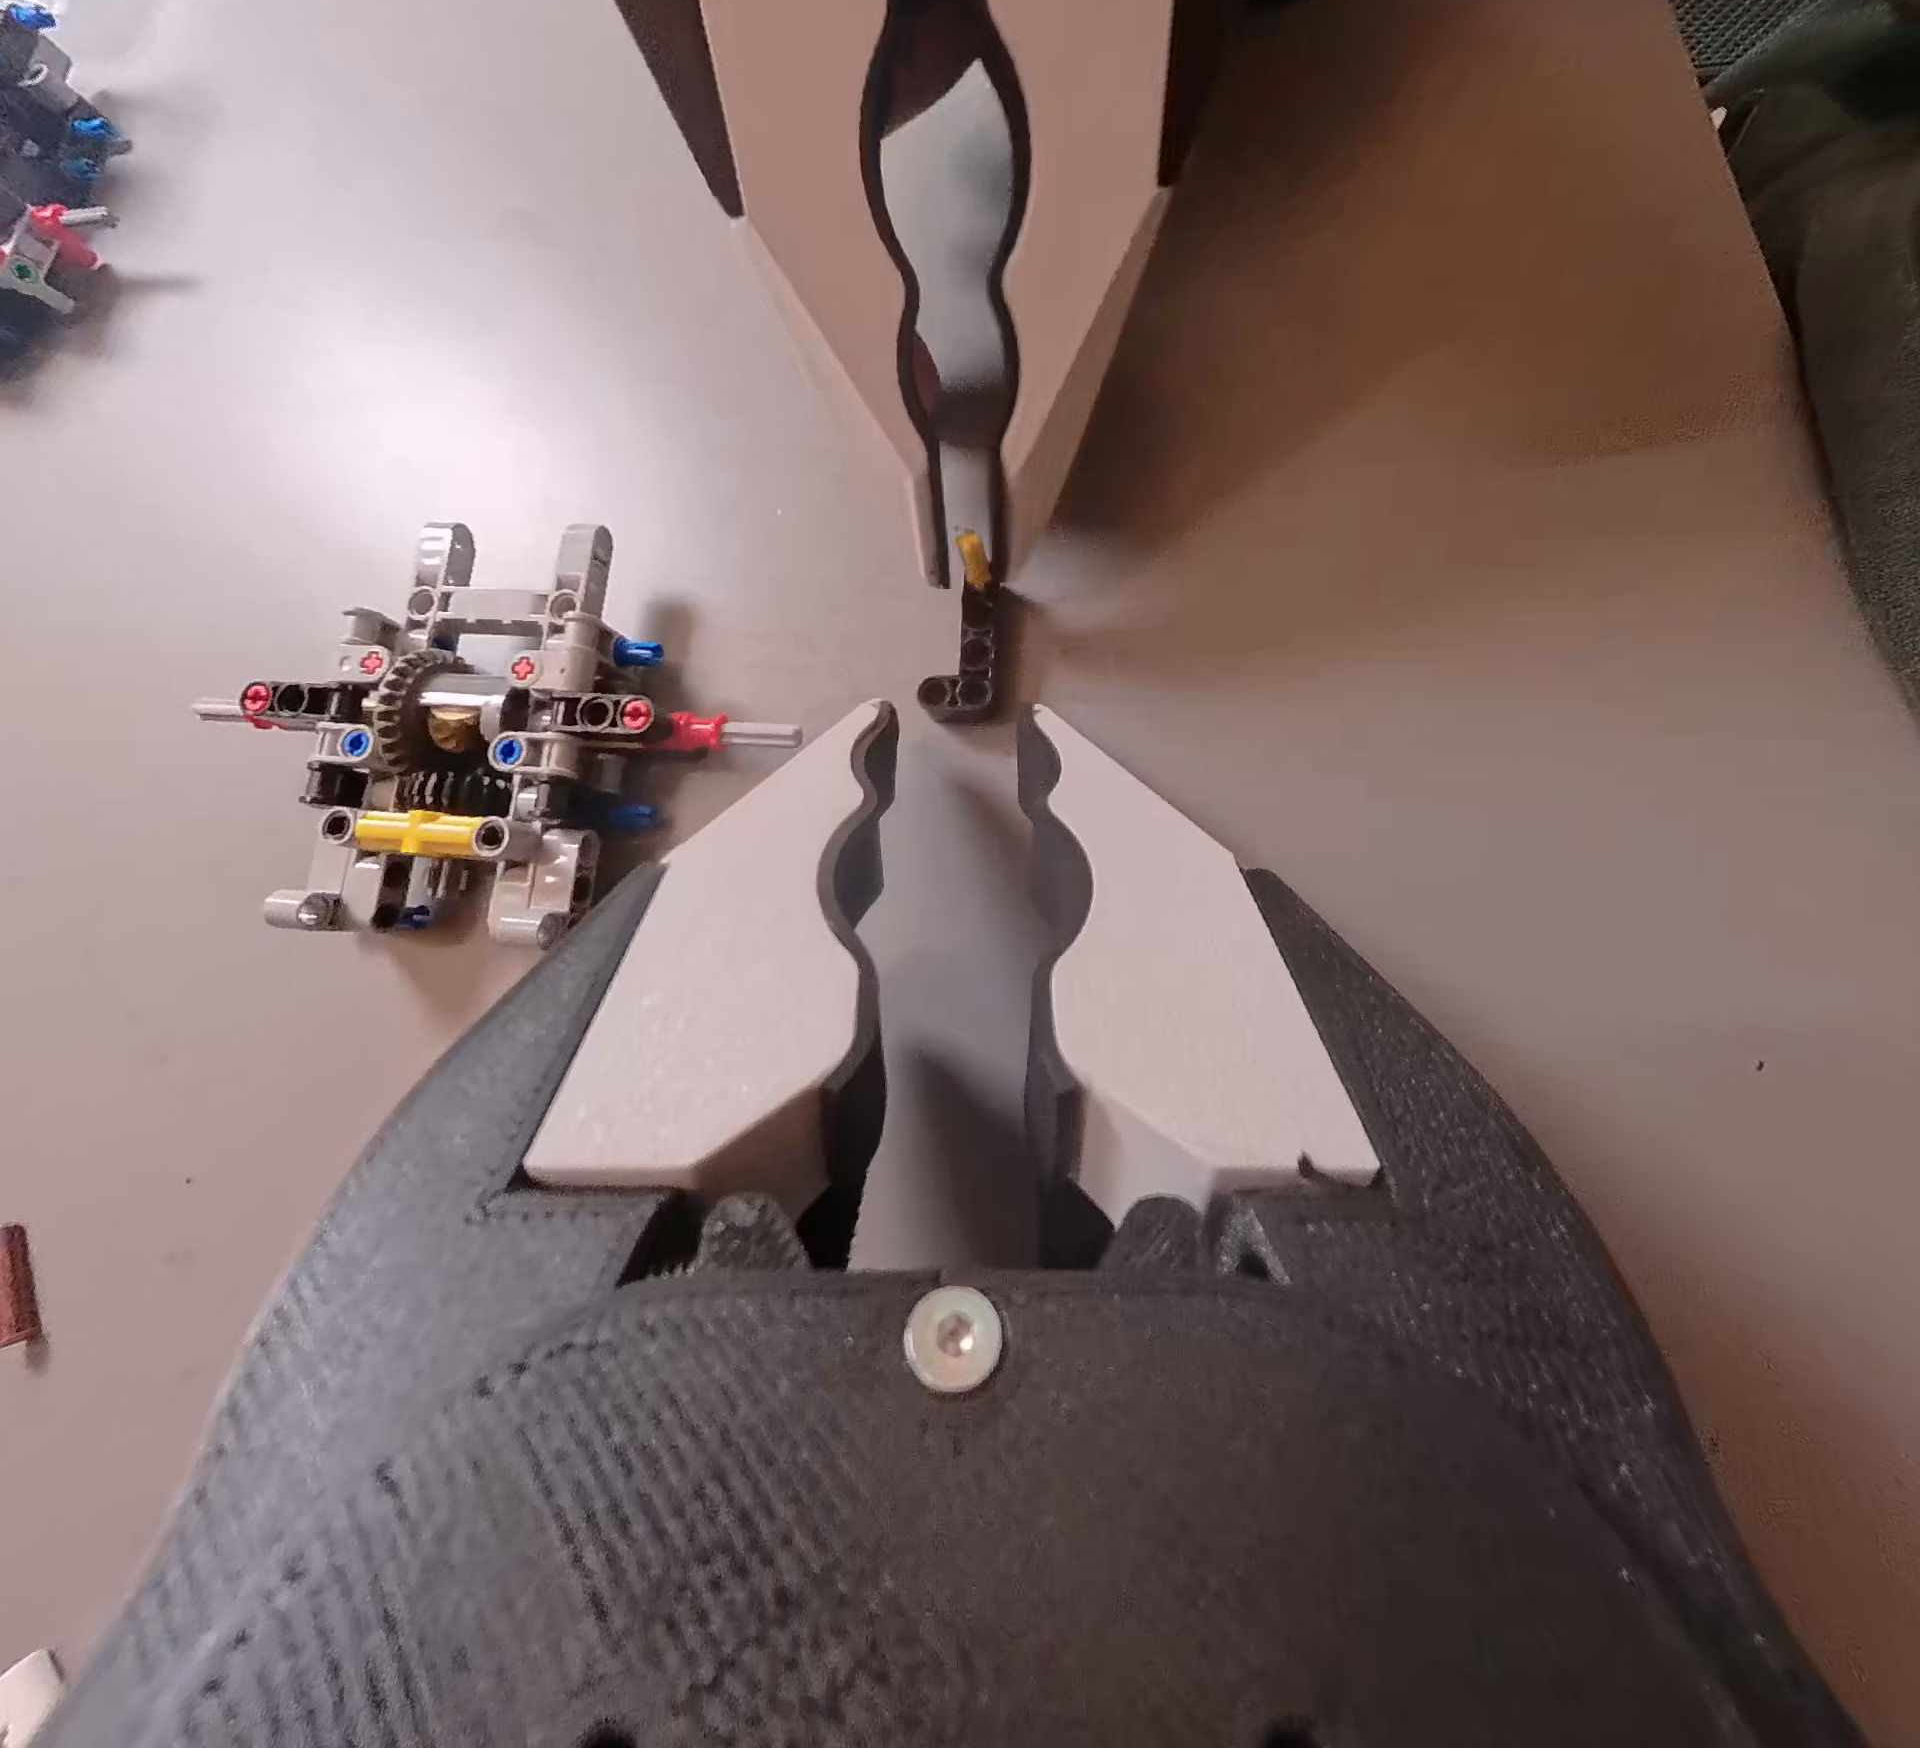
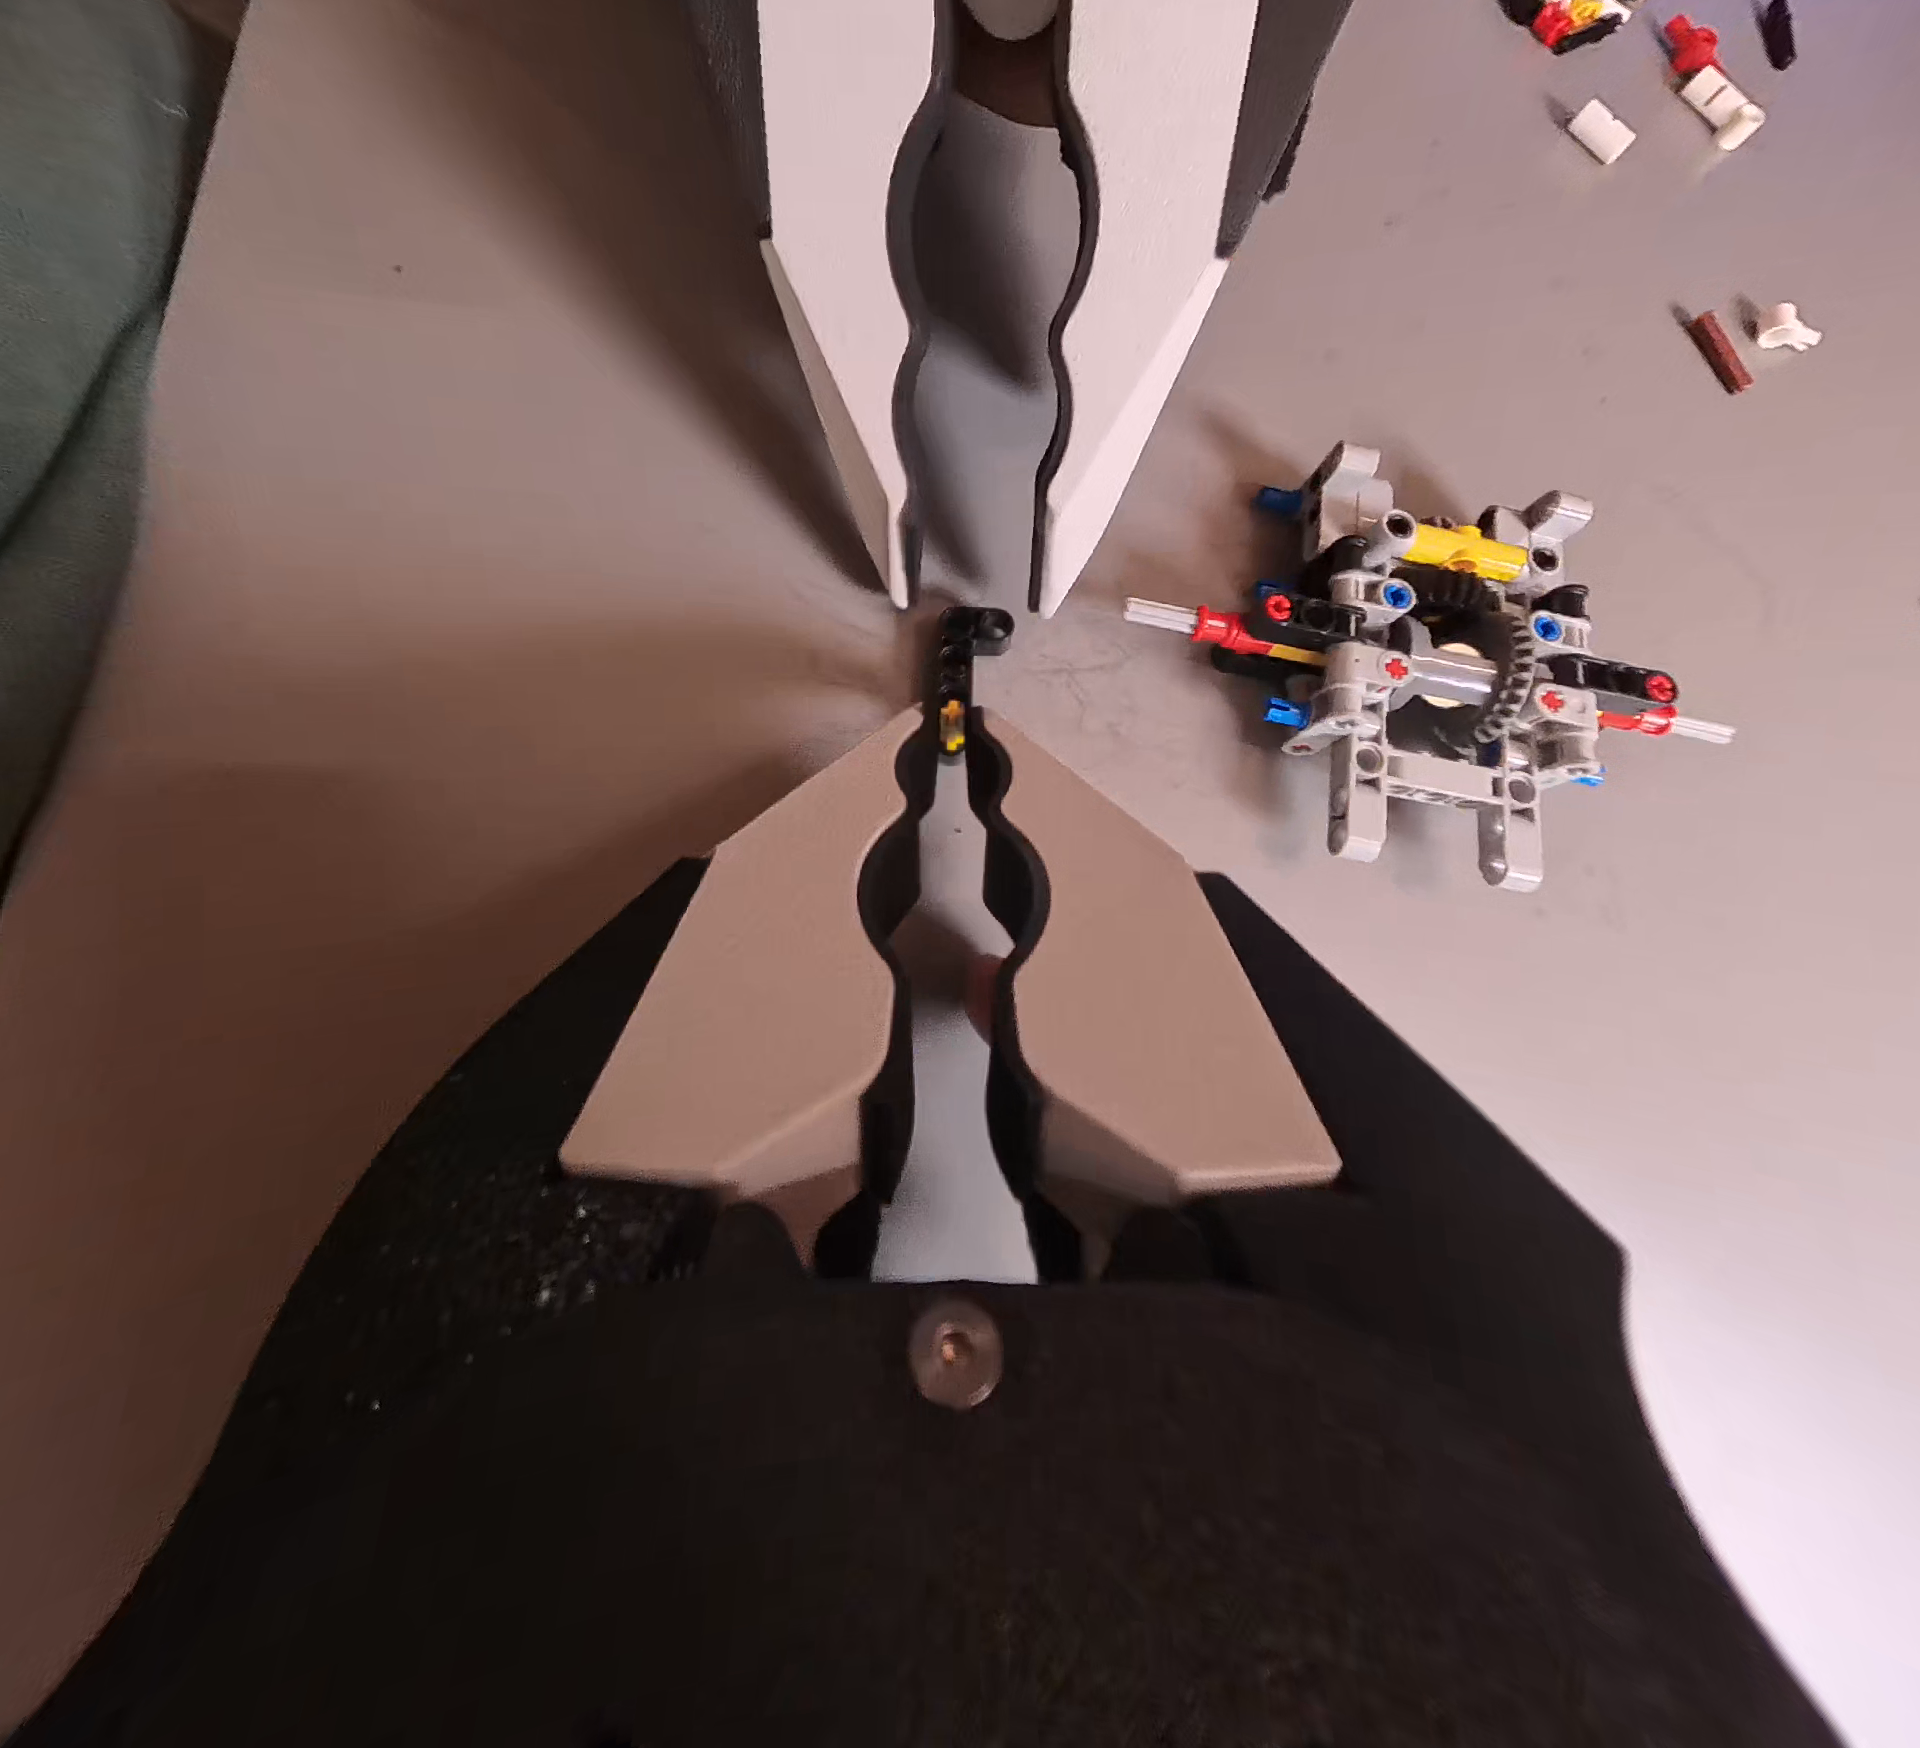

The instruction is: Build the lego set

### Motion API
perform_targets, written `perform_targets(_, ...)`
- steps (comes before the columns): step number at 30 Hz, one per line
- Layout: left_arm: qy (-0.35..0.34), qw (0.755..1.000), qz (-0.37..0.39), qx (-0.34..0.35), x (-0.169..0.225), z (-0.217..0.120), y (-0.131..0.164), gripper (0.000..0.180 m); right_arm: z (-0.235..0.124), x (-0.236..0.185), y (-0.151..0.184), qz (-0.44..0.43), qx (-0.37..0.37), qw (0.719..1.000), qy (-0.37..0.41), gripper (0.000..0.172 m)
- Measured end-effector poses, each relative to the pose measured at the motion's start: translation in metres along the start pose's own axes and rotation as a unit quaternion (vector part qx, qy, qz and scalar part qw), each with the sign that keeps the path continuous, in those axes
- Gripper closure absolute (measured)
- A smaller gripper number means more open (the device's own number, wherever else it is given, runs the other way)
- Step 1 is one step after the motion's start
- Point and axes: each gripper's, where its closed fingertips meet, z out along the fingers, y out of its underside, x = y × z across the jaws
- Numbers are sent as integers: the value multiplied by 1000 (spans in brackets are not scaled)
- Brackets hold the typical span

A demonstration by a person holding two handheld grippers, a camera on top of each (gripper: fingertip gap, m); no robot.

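Centrally, right gripper [image 2: 943, 730] pinches the black L-shaped plastic beam [image 2: 961, 654] with yellow pin [image 2: 951, 724]; left gripper [image 1: 956, 722], parted and empty, faces the beam's short leg.

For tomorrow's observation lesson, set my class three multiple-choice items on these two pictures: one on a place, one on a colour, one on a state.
1. In the left wrist view, where is the built model?
A. left of the near gripper
B. right of it
C. held between its fingers

2. What colour is the L-shaped beam?
A. white
B. black
C. blue

3. How do the left gripper's fingers stand?
A. shut on the built model
B. clamped on the table edge
C. open, with a gap

Answers: 1 A, it sits on the table to the left. 2 B, its holed arm is black. 3 C, table shows between its fingertips.
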Motion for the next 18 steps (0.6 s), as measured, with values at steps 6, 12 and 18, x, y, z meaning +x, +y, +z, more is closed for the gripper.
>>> perform_targets(6, -26, 1000, -11, 12, -11, -7, -2, 159, -19, 21, 19, 9, -32, 999, -38, 169)
perform_targets(12, -52, 994, -56, 77, -27, -21, -18, 153, -34, 62, 47, 17, -77, 997, -24, 169)
perform_targets(18, -127, 978, -92, 136, -56, -36, -21, 144, -37, 81, 35, 37, -28, 999, 14, 150)
